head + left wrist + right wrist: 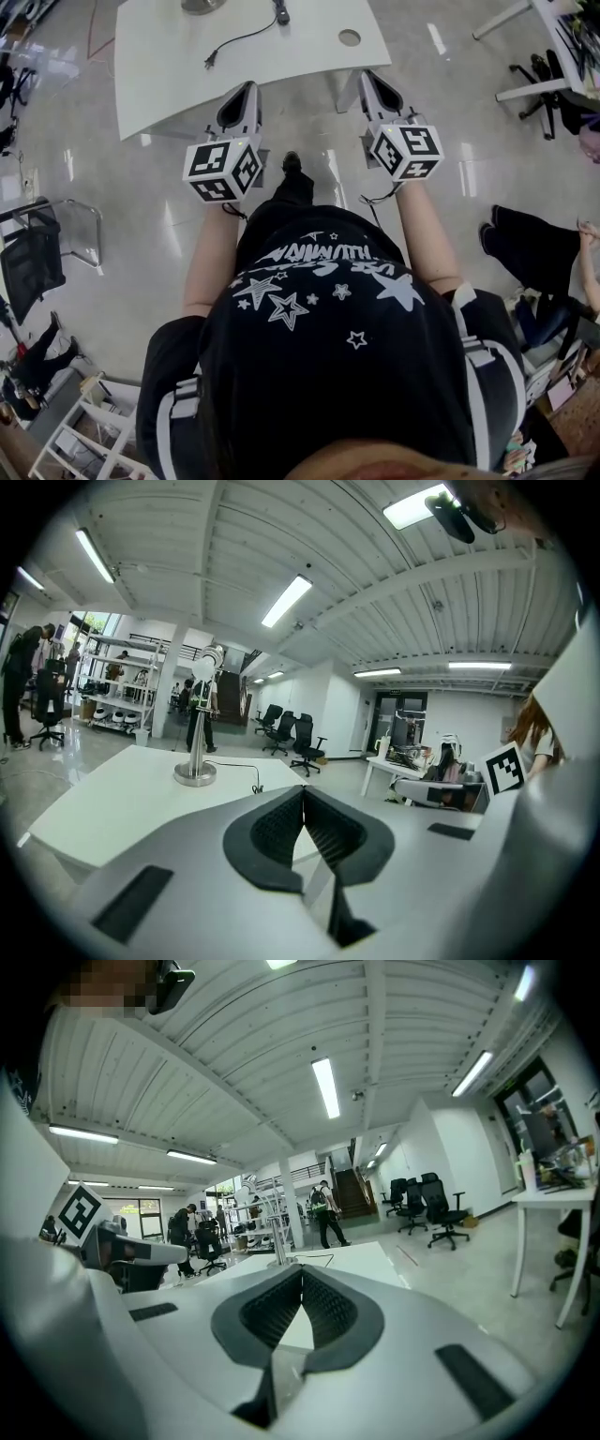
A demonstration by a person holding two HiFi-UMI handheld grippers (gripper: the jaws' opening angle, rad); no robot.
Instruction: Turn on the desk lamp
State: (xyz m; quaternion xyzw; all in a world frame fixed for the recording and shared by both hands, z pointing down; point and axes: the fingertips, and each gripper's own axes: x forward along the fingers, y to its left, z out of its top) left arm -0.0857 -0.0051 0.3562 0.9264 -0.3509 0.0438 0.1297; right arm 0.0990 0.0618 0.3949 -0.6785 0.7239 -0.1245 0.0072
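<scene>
The desk lamp stands at the far side of the white table [178, 70]; in the head view only its round silver base [202, 5] shows. In the left gripper view the lamp [196, 761] has a silver pole and a white head. Its black cable [239, 40] runs across the tabletop to a loose plug [211, 63], with an inline switch [281, 14] near the far edge. My left gripper [247, 87] and right gripper [368, 75] hover at the table's near edge, both shut with nothing between the fingers. The right gripper view shows the lamp pole [277, 1237] ahead.
A round cable hole [349, 37] sits in the tabletop at the right. A black chair [33, 258] stands on the floor to the left, an office chair [548, 89] to the right. A seated person [530, 248] is close at the right. People and shelves [117, 686] stand further off.
</scene>
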